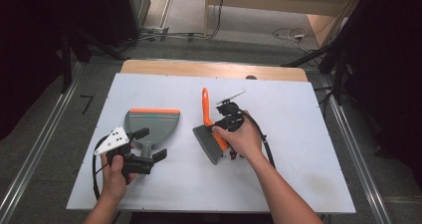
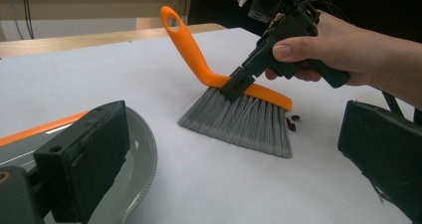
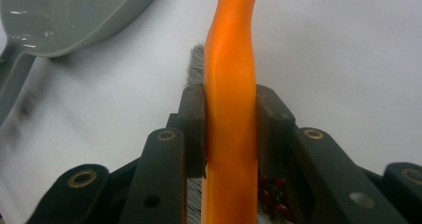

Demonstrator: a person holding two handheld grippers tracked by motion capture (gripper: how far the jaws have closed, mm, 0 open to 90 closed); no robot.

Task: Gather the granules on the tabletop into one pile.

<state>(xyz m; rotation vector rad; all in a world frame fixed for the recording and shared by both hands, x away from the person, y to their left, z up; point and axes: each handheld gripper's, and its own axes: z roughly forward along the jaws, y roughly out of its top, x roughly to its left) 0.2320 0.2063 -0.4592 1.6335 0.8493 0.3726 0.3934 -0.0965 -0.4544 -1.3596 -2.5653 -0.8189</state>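
right gripper: pinching the orange-handled grey-bristled hand brush
left gripper: spread around the grey plastic dustpan's handle, not pinching
crumbs: small dark red bits right of the bristles, dustpan to their left, toward the desk's left edge

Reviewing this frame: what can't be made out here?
- Red bits by the brush: too small to identify; in the high view the right hand partly covers them.
- Dustpan handle: hidden by the left gripper in the high view.
- Dustpan in the right gripper view: cut off by the edge, blurred.
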